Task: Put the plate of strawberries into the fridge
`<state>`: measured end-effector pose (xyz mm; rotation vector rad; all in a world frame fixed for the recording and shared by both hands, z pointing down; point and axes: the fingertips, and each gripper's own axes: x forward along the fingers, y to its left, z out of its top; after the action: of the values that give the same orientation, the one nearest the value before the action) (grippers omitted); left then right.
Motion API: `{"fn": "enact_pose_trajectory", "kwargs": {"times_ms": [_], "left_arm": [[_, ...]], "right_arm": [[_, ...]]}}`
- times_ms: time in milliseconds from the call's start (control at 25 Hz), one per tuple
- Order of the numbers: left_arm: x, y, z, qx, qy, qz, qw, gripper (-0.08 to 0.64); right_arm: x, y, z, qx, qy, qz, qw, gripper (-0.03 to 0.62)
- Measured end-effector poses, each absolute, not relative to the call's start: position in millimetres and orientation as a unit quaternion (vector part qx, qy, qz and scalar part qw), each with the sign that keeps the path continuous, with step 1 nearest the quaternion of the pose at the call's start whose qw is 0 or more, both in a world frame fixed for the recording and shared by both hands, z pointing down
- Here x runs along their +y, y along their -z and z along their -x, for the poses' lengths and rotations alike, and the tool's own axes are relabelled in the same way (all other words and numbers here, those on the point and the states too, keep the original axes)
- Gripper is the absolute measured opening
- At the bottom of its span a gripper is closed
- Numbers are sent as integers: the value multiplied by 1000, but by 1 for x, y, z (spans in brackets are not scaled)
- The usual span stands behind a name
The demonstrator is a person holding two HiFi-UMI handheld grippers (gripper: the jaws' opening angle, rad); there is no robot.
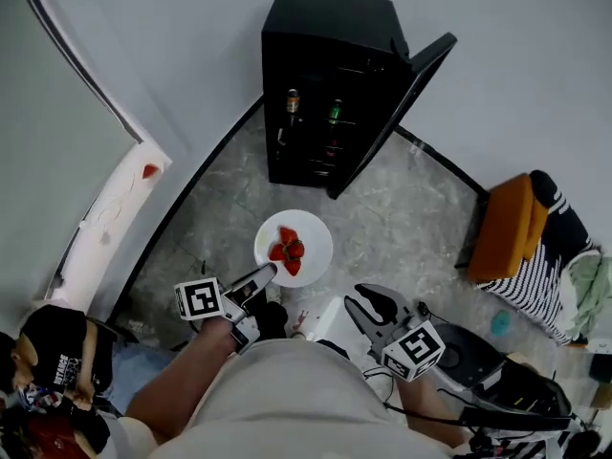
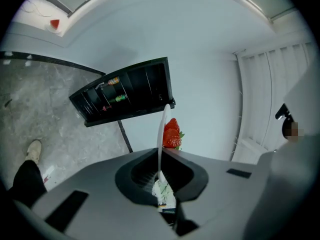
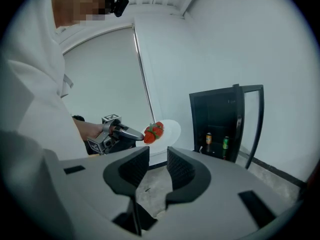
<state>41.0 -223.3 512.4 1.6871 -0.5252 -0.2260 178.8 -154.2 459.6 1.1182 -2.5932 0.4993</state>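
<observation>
Left gripper [image 1: 271, 272]: clamped on plate [image 1: 313, 234] rim.
Right gripper [image 1: 371, 306]: jaws apart, empty.
Risk: plate tilts, strawberries [image 1: 288, 251] roll off before fridge [image 1: 325, 27].

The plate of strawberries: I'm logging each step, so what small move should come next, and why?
Probably carry the plate level toward the fridge. The left gripper is clamped on its rim with the strawberries on top, the fridge door stands open, and the fridge is some way ahead. The right gripper is open and empty.

glossy plate [image 1: 316, 245], matt black fridge [image 1: 330, 27] w/ glass door [image 1: 402, 103], smooth stone-look floor [image 1: 402, 208].
</observation>
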Motion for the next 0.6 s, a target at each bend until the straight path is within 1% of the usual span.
{"fn": "enact_pose_trajectory", "kwargs": {"times_ms": [320,480,600], "left_arm": [[-364,-527,-62,-195,59,-750,629,21],[-415,-541,-82,-198,92,-723,655,21],[-463,-559,-94,-233,80,-715,654,21]], "right_arm": [[-254,-435,-178,-873,-158,-439,141,114],[-281,-440,-191,-867,-172,-444,148,114],[-316,-442,-209,-868,-176,-439,149,114]]}}
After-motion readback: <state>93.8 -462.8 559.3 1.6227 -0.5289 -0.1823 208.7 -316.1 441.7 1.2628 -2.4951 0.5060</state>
